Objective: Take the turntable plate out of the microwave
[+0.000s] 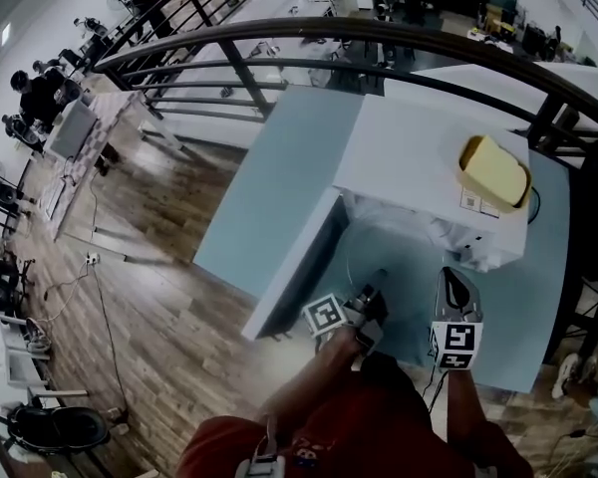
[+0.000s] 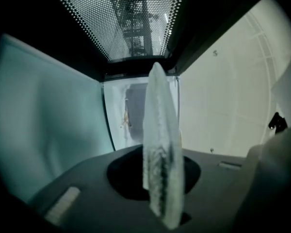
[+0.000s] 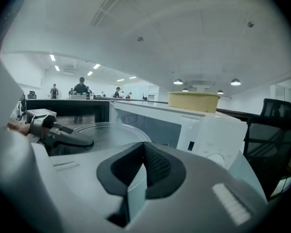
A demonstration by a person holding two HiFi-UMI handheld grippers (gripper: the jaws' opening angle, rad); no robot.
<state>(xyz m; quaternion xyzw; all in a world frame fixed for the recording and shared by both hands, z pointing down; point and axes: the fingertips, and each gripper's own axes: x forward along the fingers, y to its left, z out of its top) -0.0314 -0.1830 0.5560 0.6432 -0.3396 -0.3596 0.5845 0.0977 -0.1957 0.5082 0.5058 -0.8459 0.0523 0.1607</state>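
The clear glass turntable plate (image 1: 394,257) hangs in front of the white microwave (image 1: 419,157), whose door (image 1: 289,267) swings open to the left. My left gripper (image 1: 377,292) is shut on the plate's near left rim. In the left gripper view the plate (image 2: 160,144) stands edge-on between the jaws of that gripper (image 2: 161,188). My right gripper (image 1: 455,279) is by the plate's right rim, shut, with nothing between its jaws. The right gripper view shows the plate (image 3: 106,135) lying flat ahead of the right gripper (image 3: 140,178), with the left gripper (image 3: 63,137) clamped on it. Whether the right one touches the plate is hidden.
A yellow bowl (image 1: 493,170) sits on the microwave's top. The microwave stands on a light blue table (image 1: 269,187) beside a dark railing (image 1: 279,38). The door's mesh window (image 2: 131,18) is above the left gripper. A black chair (image 3: 271,130) stands to the right.
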